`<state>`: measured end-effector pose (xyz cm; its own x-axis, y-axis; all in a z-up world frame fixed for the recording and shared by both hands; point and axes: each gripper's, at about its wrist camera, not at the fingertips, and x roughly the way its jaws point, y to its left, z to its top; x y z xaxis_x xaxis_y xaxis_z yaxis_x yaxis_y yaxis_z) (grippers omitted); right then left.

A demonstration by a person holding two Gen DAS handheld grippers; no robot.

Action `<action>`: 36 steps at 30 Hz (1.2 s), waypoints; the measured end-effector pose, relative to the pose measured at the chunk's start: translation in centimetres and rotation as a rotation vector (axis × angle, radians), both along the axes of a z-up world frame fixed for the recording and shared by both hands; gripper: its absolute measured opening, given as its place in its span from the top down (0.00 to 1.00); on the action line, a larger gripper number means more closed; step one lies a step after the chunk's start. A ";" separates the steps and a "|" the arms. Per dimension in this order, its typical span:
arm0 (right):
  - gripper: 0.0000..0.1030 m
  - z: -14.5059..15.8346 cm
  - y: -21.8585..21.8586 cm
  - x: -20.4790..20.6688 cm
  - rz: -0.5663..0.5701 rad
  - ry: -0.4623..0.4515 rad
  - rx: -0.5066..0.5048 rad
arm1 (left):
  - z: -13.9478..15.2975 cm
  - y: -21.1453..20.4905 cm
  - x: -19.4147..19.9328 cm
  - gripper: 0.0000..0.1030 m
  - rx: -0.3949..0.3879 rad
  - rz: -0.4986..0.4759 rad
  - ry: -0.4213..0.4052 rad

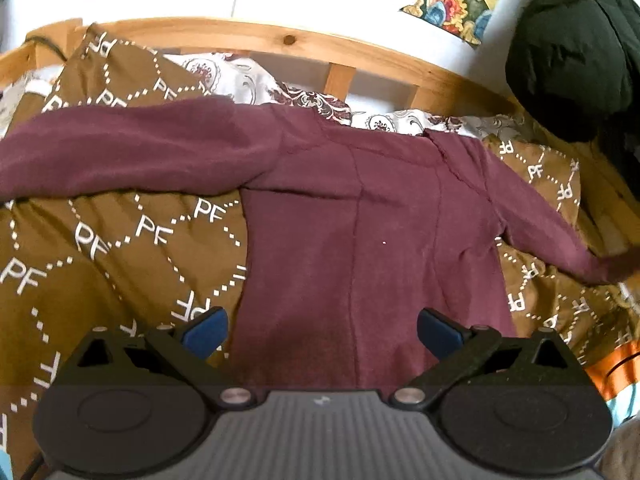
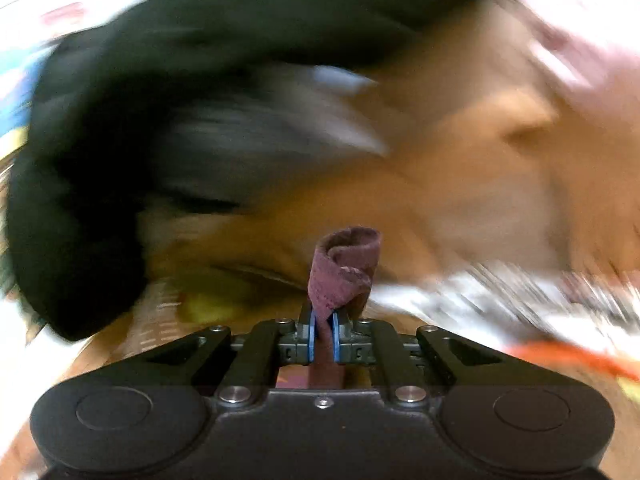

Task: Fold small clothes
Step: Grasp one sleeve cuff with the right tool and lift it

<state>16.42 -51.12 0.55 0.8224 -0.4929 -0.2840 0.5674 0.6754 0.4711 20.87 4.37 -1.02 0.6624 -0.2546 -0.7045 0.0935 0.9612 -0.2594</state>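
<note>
A maroon long-sleeved top (image 1: 360,216) lies spread flat on a brown patterned bedcover (image 1: 100,248), sleeves stretched left and right. My left gripper (image 1: 322,330) is open above the top's lower hem, blue fingertips (image 1: 206,330) wide apart, holding nothing. In the right wrist view my right gripper (image 2: 324,334) is shut on the maroon sleeve cuff (image 2: 344,268), which sticks up rolled between the blue pads. That view is heavily blurred. The right sleeve's end (image 1: 608,268) looks blurred at the right edge of the left wrist view.
A wooden bed frame (image 1: 288,40) runs along the back with a white wall behind. A black garment pile (image 1: 568,60) sits at the back right, also large in the right wrist view (image 2: 120,140). White floral pillows (image 1: 248,80) lie by the frame.
</note>
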 end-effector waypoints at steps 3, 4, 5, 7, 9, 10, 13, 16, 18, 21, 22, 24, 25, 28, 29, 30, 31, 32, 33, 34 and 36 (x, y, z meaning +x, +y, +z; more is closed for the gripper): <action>0.93 3.0 5.3 1.9 0.202 -0.029 -0.271 | 0.3 0.7 0.0 0.01 -0.017 0.036 -0.013; 0.93 3.7 7.2 2.3 0.273 -0.035 -0.342 | 0.5 0.9 0.0 0.01 -0.012 0.050 -0.023; 0.93 4.3 9.4 2.8 0.362 -0.046 -0.415 | 0.6 1.1 0.1 0.01 0.001 0.068 -0.035; 0.93 4.9 14.2 3.4 0.563 -0.079 -0.544 | 0.7 1.2 0.1 0.01 0.051 0.115 -0.051; 0.93 4.9 18.6 3.8 0.757 -0.103 -0.608 | 0.8 1.6 0.2 0.01 0.083 0.164 -0.061; 0.93 4.7 20.7 3.9 0.831 -0.104 -0.628 | 0.8 1.9 0.2 0.01 0.090 0.188 -0.068; 0.93 2.8 26.4 4.4 1.045 -0.071 -0.681 | 1.1 2.8 0.4 0.01 0.097 0.255 -0.088; 0.93 0.0 31.3 3.8 1.225 0.012 -0.744 | 1.1 3.4 0.6 0.01 0.091 0.295 -0.096; 0.93 -2.3 33.6 3.2 1.319 0.079 -0.786 | 0.9 3.5 0.9 0.01 0.094 0.306 -0.098; 0.92 -5.1 35.6 1.9 1.413 0.152 -0.867 | 0.5 3.4 1.5 0.01 0.093 0.297 -0.089; 0.84 -6.0 35.6 1.9 1.429 0.170 -0.882 | 0.4 3.5 1.6 0.01 0.085 0.290 -0.087; 0.70 -6.8 35.7 1.1 1.467 0.192 -0.888 | -0.1 3.3 1.9 0.01 0.061 0.273 -0.083; 0.58 -6.9 35.4 0.7 1.491 0.199 -0.868 | -0.2 3.2 2.1 0.01 0.051 0.266 -0.082; 0.35 -6.4 34.1 0.7 1.515 0.202 -0.818 | -0.6 2.8 2.5 0.01 0.024 0.238 -0.090; 0.29 -6.0 33.1 0.5 1.515 0.200 -0.790 | -0.8 2.5 2.7 0.01 0.020 0.225 -0.089; 0.26 -5.5 32.0 0.6 1.513 0.198 -0.751 | -1.1 2.1 3.0 0.01 0.021 0.207 -0.081; 0.23 -5.2 31.0 0.9 1.494 0.196 -0.717 | -1.5 1.7 3.3 0.01 0.028 0.193 -0.071; 0.22 -5.0 29.9 1.2 1.460 0.196 -0.692 | -1.9 1.2 3.6 0.01 0.046 0.174 -0.056; 0.22 -5.0 28.6 1.9 1.400 0.200 -0.667 | -2.3 0.7 3.8 0.01 0.069 0.158 -0.040; 0.22 -5.1 27.6 2.9 1.345 0.206 -0.649 | -2.9 0.1 4.1 0.01 0.095 0.137 -0.020; 0.22 -5.7 25.2 5.1 1.189 0.217 -0.603 | -3.9 -1.0 4.5 0.01 0.142 0.086 0.024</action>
